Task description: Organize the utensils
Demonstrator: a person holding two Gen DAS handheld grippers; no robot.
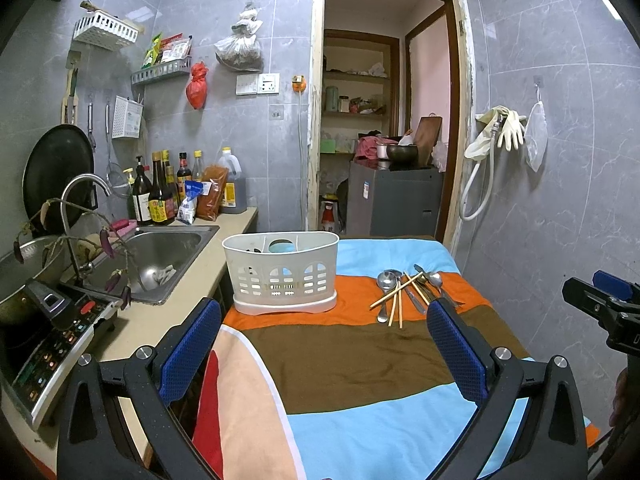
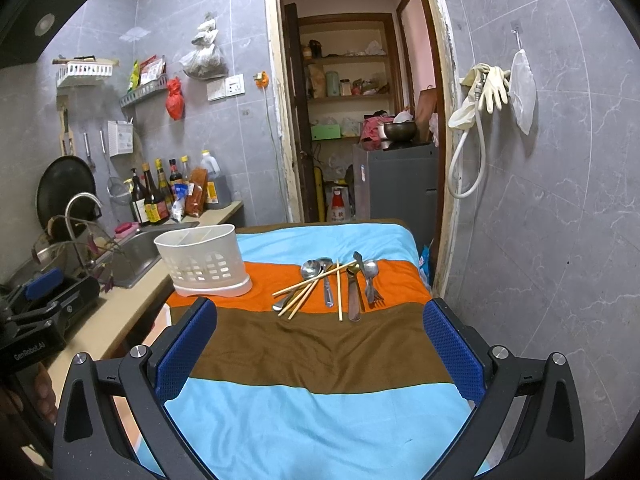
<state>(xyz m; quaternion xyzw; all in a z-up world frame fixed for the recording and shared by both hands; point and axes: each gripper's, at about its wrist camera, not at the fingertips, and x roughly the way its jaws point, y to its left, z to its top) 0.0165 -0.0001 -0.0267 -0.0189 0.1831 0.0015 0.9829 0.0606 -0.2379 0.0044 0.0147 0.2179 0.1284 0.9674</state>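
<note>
Above the near end of a cloth-covered table, the left gripper (image 1: 324, 344) hangs with its blue-padded fingers (image 1: 188, 344) spread wide, gripping nothing and touching nothing; the right gripper (image 2: 320, 344) hangs alongside it, jaws equally wide and empty. Beyond the fingertips lies the striped cloth (image 2: 312, 432), banded light blue, brown, orange and light blue again. On the orange band rests the utensil pile: spoons (image 2: 312, 270), wooden chopsticks (image 2: 304, 286) crossing them at angles, a knife (image 2: 353, 300) and a fork (image 2: 372, 288), all loosely overlapping toward the right side of the table. Well apart from the pile, at the table's left edge, stands a white slotted utensil holder (image 1: 282, 276), upright on its drip tray; the left wrist view shows dividers inside it. Left of the table runs a beige counter (image 1: 160, 320) with a steel sink (image 1: 168, 256), a curved tap (image 1: 80, 192) and an induction cooker (image 1: 48, 344) at the near end. Sauce bottles (image 1: 160, 192) cluster at the counter's far end. Grey tiled walls (image 2: 560, 220) enclose the room; an open doorway (image 2: 356, 120) behind the table shows shelves, and rubber gloves (image 2: 492, 88) hang on the right wall.
</note>
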